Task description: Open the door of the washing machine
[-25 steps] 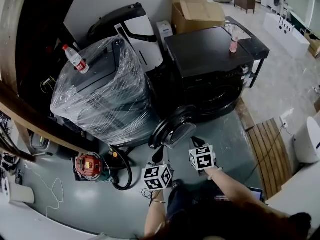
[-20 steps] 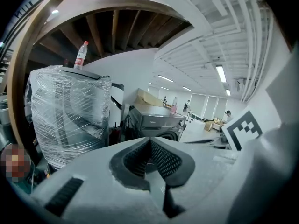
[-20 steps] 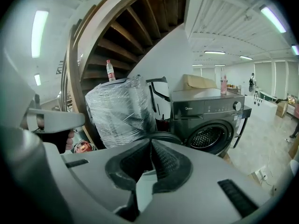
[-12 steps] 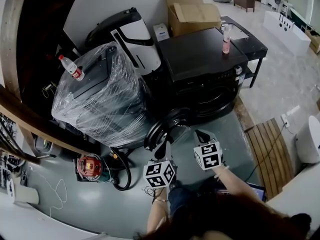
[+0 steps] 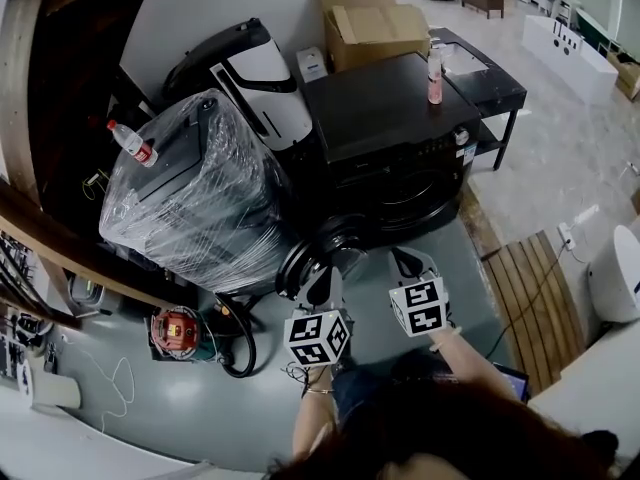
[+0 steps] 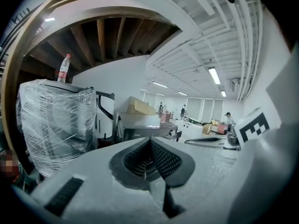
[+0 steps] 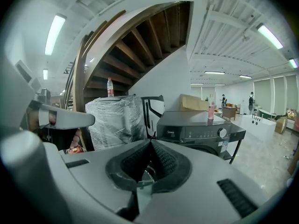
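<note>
The black front-loading washing machine [image 5: 385, 108] stands in the middle of the head view. Its round door [image 5: 315, 253] hangs swung out to the left of the drum opening [image 5: 410, 200]. My left gripper [image 5: 325, 284] is just in front of the open door, with its jaws together and nothing between them. My right gripper [image 5: 405, 261] hovers beside it, below the drum opening, shut and empty, apart from the door. The left gripper view looks past the closed left gripper [image 6: 150, 141] at the machine [image 6: 145, 129]. Beyond the right gripper [image 7: 150, 143], the right gripper view shows the machine's control panel [image 7: 201, 130].
A plastic-wrapped appliance [image 5: 195, 203] with a water bottle [image 5: 130, 140] on top stands left of the door. A cardboard box [image 5: 375, 23] sits behind the machine and a pink bottle [image 5: 434, 78] on it. A red tool [image 5: 178, 330], hose and wooden slats [image 5: 530, 288] lie on the floor.
Both grippers have drawn back from the door and risen. The door stays swung open to the left. The head view has shifted so the machine sits further left.
</note>
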Demonstrator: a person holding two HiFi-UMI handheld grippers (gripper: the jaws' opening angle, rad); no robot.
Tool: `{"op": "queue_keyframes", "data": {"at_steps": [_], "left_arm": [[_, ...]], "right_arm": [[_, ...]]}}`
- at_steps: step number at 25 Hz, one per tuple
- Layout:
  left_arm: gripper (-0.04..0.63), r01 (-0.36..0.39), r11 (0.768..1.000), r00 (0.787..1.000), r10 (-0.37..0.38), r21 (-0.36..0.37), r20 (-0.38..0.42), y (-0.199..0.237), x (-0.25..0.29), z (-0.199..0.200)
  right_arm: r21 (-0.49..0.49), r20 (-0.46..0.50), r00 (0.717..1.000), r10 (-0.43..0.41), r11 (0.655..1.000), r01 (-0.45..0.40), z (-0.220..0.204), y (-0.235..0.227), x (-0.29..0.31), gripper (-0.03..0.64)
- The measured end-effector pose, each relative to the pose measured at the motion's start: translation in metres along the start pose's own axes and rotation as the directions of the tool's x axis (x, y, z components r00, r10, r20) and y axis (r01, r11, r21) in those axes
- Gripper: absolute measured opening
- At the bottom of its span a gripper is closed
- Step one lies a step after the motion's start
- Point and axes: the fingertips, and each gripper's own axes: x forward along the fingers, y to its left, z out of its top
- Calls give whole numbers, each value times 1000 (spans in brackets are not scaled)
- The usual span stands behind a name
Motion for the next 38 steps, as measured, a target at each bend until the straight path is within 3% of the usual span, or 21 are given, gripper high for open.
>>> {"op": "queue_keyframes", "data": {"at_steps": [8, 16, 26, 38], "left_arm": [[14, -19, 1000, 1000, 19, 14, 7, -28, -14, -1], [14, 27, 997, 1000, -26, 67, -6, -46, -15, 7], [14, 98, 988, 995, -100, 120, 9, -35, 8, 35], [14, 164, 980, 987, -163, 112, -16, -15, 32, 37]], "right_arm": [[-27, 23, 999, 22, 999, -21, 5, -8, -31, -2], [-27, 67, 997, -30, 999, 32, 20, -23, -48, -2], [-38, 84, 991, -100, 994, 104, 39, -32, -37, -2], [-37, 49, 989, -140, 989, 142, 42, -24, -13, -3]]}}
